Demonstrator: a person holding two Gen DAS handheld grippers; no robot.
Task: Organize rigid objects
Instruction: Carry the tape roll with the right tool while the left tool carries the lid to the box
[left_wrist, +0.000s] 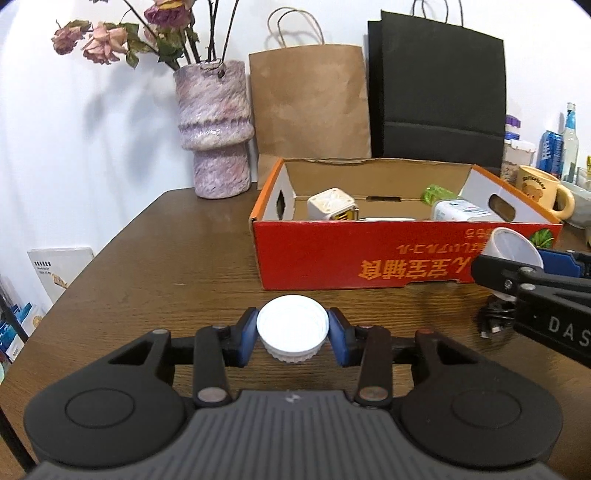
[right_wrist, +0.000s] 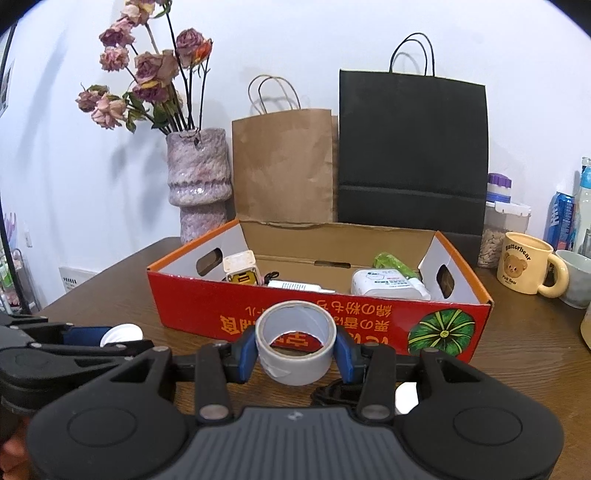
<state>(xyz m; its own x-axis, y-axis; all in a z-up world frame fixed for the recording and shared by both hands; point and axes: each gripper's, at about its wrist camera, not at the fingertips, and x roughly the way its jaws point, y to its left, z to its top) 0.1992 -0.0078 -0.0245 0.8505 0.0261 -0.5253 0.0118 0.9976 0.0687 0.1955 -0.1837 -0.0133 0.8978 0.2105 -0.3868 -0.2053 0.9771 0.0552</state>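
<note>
A dark wooden table (left_wrist: 155, 266) stands against a white wall, and on it sits an open red cardboard box (right_wrist: 317, 321) that already holds a few small items.

Nearest the left wrist camera, a white ribbed jar lid (left_wrist: 292, 332) is clamped between the blue pads of the left gripper (left_wrist: 292, 334), which is closed on its rim and holds it just above the tabletop, in front of the box. The lid looks light, stiff and smooth; the ridged edge gives the pads something to bite, so the sides of the rim are the sensible place to hold it, though a shallow disc like this could tip if squeezed off-centre.

Just beside it, the right gripper (right_wrist: 295, 349) is closed on a roll of grey tape (right_wrist: 295, 343), pads pressing on opposite sides of the outer wall, with the hole facing the camera. The roll should be light and fairly firm, though it may flex a little under pressure.

Behind the box stand a mottled vase (left_wrist: 214, 125) of dried roses, a brown paper bag (left_wrist: 310, 99) and a black paper bag (left_wrist: 439, 88); a bear mug (right_wrist: 526, 267) sits to the right.
</note>
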